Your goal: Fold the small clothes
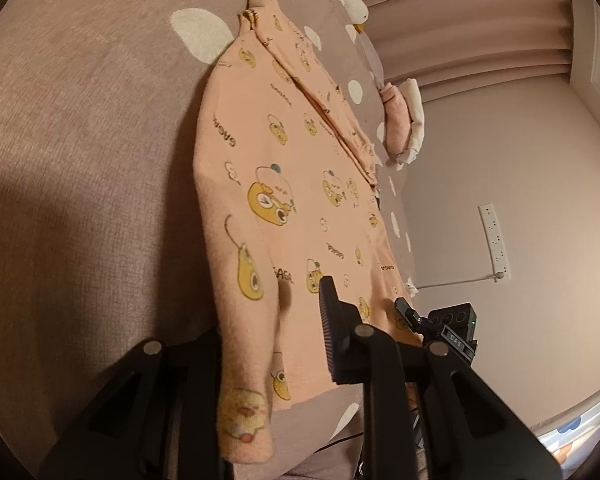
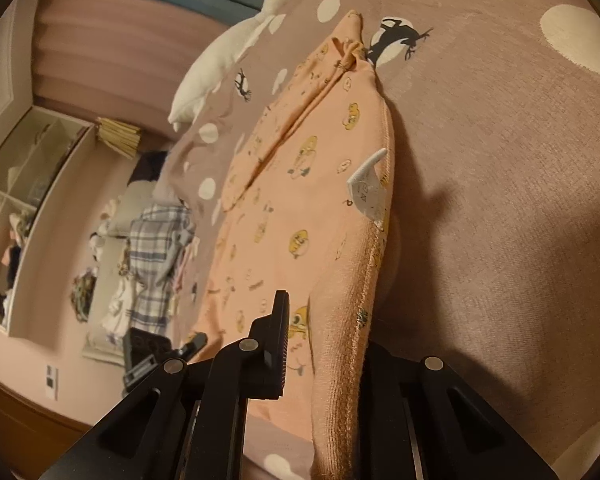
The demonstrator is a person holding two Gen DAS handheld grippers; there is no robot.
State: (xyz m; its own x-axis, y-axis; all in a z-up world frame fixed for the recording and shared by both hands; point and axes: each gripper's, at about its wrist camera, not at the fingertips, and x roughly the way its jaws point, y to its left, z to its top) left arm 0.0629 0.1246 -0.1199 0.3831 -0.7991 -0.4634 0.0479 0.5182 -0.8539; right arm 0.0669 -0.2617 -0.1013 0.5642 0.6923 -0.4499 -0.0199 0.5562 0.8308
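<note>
On the mauve bedspread with white dots, a peach kids' garment printed with yellow cartoon critters is laid out, long axis running straight away from both claws toward the pillows. Its near hem is pinched at both corners: the left gripper is closed on the cloth of one corner, the right gripper on the other, seam and white care tag showing. Both are equally near, so the fold is probably meant to go forward along that axis. A plush goose, open shelves and pink curtains are seen beyond.
</note>
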